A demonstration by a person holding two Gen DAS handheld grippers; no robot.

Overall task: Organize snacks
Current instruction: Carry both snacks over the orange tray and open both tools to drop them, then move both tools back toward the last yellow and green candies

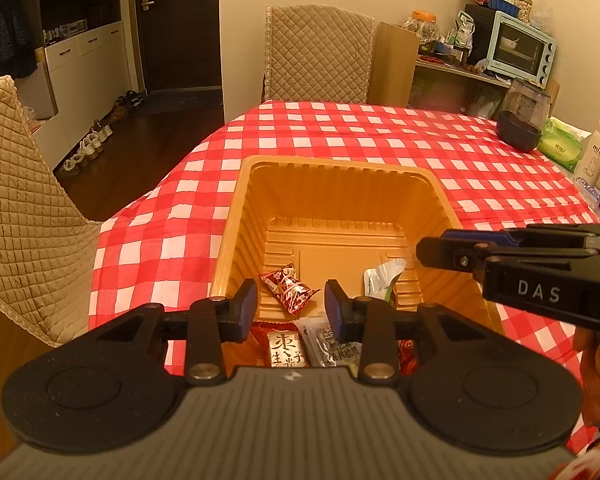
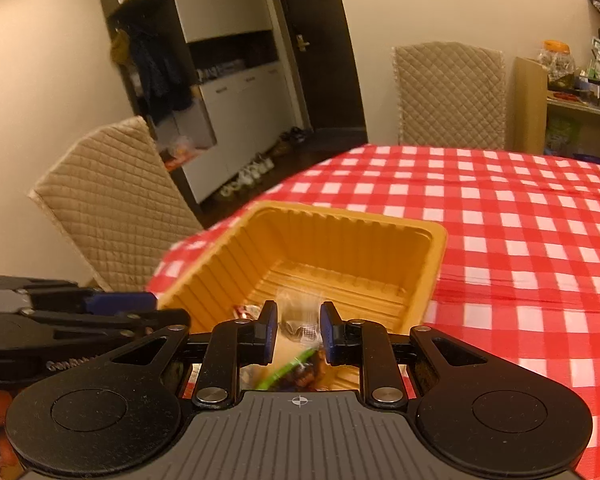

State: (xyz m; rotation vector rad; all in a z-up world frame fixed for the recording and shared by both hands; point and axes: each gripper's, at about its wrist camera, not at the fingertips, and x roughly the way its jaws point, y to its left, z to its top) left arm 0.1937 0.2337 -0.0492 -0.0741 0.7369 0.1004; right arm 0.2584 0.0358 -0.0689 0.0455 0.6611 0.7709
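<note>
"DAS" on right gripper [image 1: 432, 254]; "miffy" on white bottle [image 1: 594, 156]; "枣" on snack packet [image 1: 286, 347].

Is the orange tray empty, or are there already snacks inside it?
Not empty. The orange tray holds a red wrapped candy and a white packet on its floor; most of the floor is bare.

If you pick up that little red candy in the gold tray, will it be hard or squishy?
The small red-and-white wrapped candy probably feels crinkly: its wrapper is twisted and creased at both ends. It looks light, so it may slide on the ribbed gold plastic tray when nudged. The open left tool might slip on its shiny wrapper.
</note>
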